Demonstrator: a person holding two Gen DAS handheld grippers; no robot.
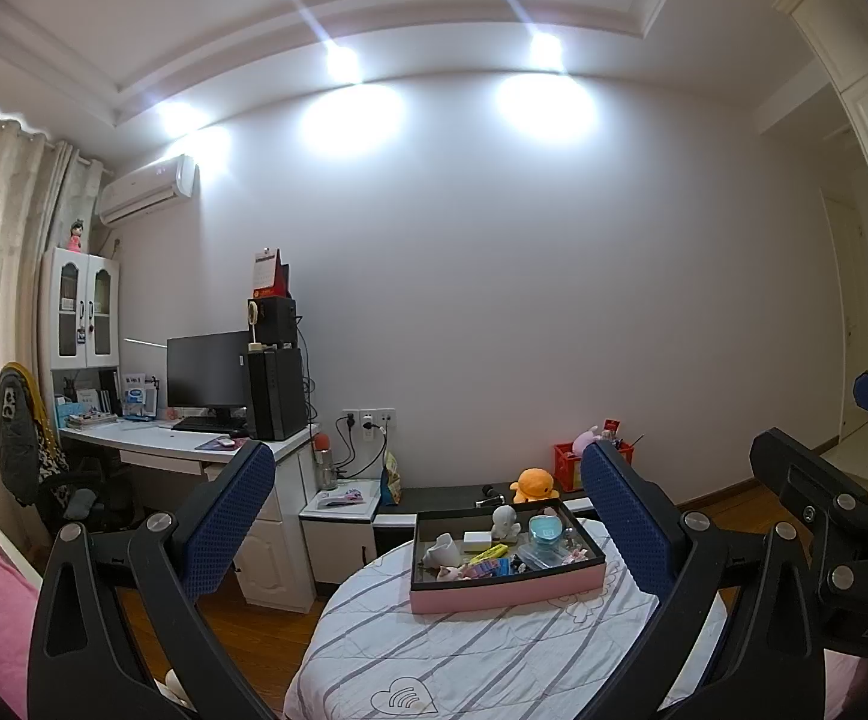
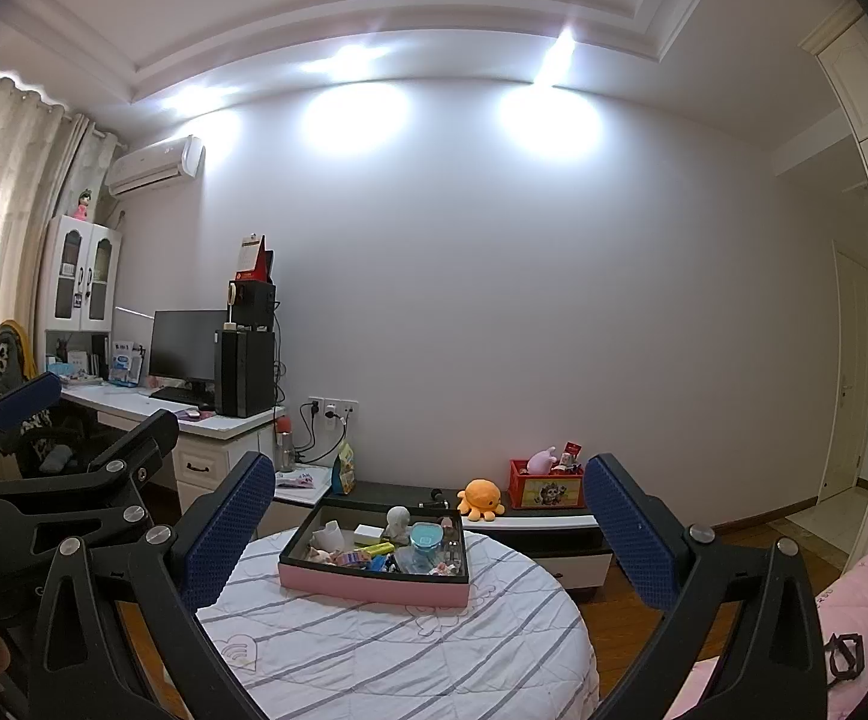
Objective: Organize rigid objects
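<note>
Grippers hover side by side above a round bed (image 1: 493, 648) with a striped white quilt, both sets of jaws spread wide and holding nothing. From the left wrist camera, the left gripper (image 1: 428, 516) frames a pink-sided tray (image 1: 511, 591) with a black rim, which rests on the quilt near the bed's far edge, at about 12 o'clock from the camera. Inside the tray lies a jumble of small rigid things: a white figurine (image 1: 504, 521) toward the back, a teal-lidded clear container (image 1: 544, 531) at its 3 o'clock, a yellow highlighter (image 1: 489, 553) near the middle and a white cup (image 1: 442, 552) tipped over at the 9 o'clock side. The right gripper (image 2: 431, 525) shows the same tray at 12 o'clock, slightly to the left. Beyond the bed, at 1 o'clock in both views, an orange octopus plush (image 1: 532, 483) sits on a low dark bench beside a red crate (image 2: 546, 487) of toys. At 10 o'clock stands a white worktop (image 1: 182, 450) bearing a dark monitor (image 1: 207, 371) and a black computer tower (image 1: 275, 393).
</note>
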